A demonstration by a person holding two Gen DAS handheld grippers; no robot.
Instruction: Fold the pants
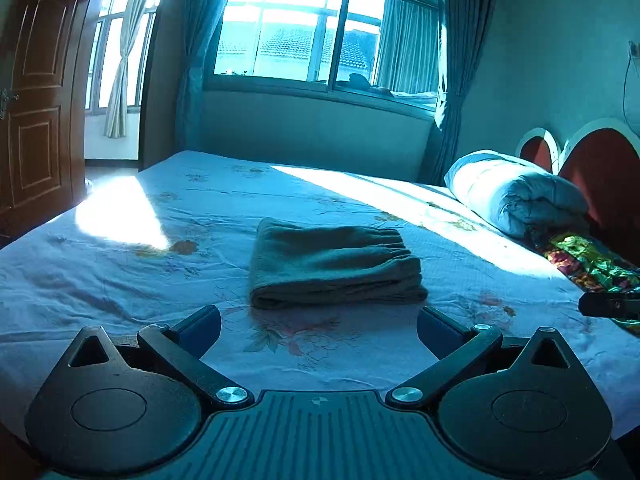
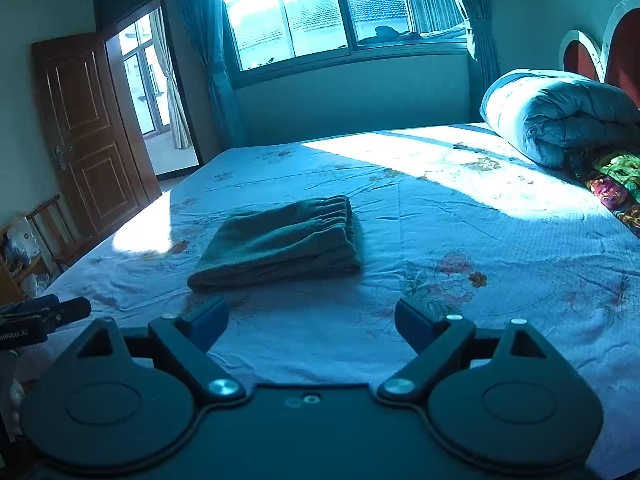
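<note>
Dark grey-green pants lie folded into a compact rectangle on the flowered bedsheet, elastic waistband toward the far right. The right wrist view shows the same pants left of centre. My left gripper hovers just short of the bundle's near edge, jaws wide open and empty. My right gripper is also held back from the pants, open with only sheet between its fingers. The right gripper's tip shows at the left wrist view's right edge, and the left gripper's tip at the right wrist view's left edge.
The bed has a rolled pale quilt and a colourful cloth by the red headboard at right. A big window with curtains fills the far wall. A brown door stands open at left, with a rack beside it.
</note>
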